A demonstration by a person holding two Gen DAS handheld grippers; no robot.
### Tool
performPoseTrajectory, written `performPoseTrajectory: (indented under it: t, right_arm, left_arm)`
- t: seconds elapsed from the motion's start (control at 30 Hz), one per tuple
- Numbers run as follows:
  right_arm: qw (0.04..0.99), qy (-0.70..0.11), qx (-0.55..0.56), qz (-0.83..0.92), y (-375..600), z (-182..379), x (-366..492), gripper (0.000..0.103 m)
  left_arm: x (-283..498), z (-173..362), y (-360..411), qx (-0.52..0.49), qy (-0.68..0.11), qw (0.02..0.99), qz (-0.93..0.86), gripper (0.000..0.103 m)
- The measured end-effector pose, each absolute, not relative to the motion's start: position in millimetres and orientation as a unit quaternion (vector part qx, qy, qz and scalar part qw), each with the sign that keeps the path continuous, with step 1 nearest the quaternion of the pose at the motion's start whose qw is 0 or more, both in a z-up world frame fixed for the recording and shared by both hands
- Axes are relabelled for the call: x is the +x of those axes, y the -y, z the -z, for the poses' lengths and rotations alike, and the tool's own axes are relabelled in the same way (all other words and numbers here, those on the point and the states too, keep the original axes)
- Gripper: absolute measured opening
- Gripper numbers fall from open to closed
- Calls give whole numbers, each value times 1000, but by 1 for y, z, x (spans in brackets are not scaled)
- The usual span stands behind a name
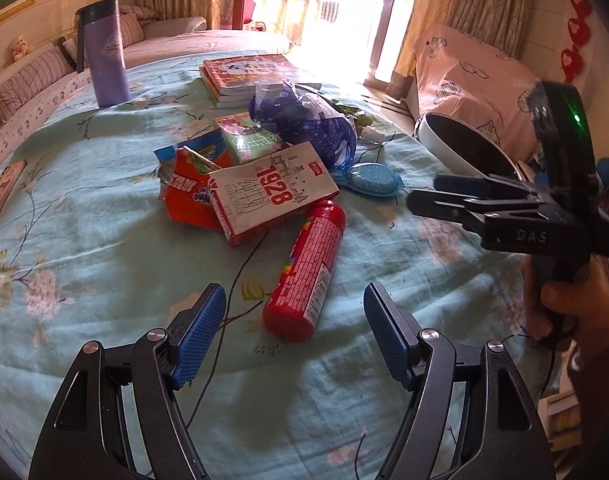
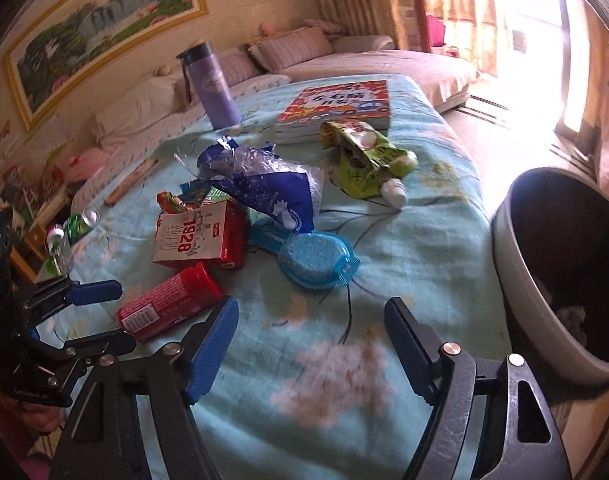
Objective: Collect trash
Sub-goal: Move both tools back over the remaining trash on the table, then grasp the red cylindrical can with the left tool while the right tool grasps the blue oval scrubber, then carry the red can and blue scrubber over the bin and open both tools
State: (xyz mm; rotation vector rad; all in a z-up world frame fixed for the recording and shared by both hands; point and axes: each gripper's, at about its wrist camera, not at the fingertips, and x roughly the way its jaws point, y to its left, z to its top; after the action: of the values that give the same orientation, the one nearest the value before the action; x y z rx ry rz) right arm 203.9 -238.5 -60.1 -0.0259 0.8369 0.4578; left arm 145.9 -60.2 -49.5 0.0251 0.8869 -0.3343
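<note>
1. While both tools hang over the blue flowered cloth (image 1: pixel 84 208), the left gripper (image 1: pixel 294 312) has its jaws spread wide and empty, and the red tube (image 1: pixel 302 276) lies right in front of it, its near cap sitting just ahead of the gap between the blue pads.

2. Watch the axis: the tube runs lengthwise away from the left gripper, leaning a touch to the right as it goes. That looks like the key relation, since the jaws would straddle its narrow width rather than its length.

3. Over to the right gripper (image 2: pixel 312 340): jaws apart, nothing between them, only bare cloth. From there the tube (image 2: pixel 170 302) lies off to the left, just past the left pad, and slants across its line of reach.

4. So the left hand is the nearer and the better lined up, in my judgement.

5. Beyond the tube sits the pile: a white and red carton (image 1: pixel 272 196) touching the tube's far end, a crumpled blue wrapper (image 1: pixel 308 124) behind it, a green pouch (image 2: pixel 364 160) farther off.

6. The bin (image 2: pixel 564 272) stands off the table's edge, close on the right gripper's right side, well away from the left one.

7. One risk: a round tube may roll on soft cloth if nudged sideways.
</note>
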Motion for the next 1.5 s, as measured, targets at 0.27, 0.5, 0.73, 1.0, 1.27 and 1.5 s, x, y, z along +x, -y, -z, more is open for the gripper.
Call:
performPoseTrajectory:
  t: [0.27, 0.5, 0.73, 1.0, 1.27, 1.5]
  right_arm:
    - [867, -423, -92, -247, 218, 73, 243, 74]
    - [853, -438, -112, -262, 210, 80, 262, 56]
    - [858, -447, -71, -243, 223, 77, 241, 52]
    - [883, -442, 11, -156, 266, 76, 173, 53]
    - [886, -435, -31, -158, 265, 75, 167, 57]
    - [895, -416, -14, -157, 266, 73, 151, 53]
  left_arm:
    - [167, 60, 68, 21, -446, 877, 176, 66]
    - [177, 66, 77, 25, -456, 869, 191, 38]
    - [166, 61, 79, 26, -446, 873, 196, 27]
    - [155, 65, 84, 16, -449, 871, 200, 27]
    - [153, 63, 84, 13, -447, 873, 192, 28]
    - [145, 56, 88, 9, -433, 880, 195, 27]
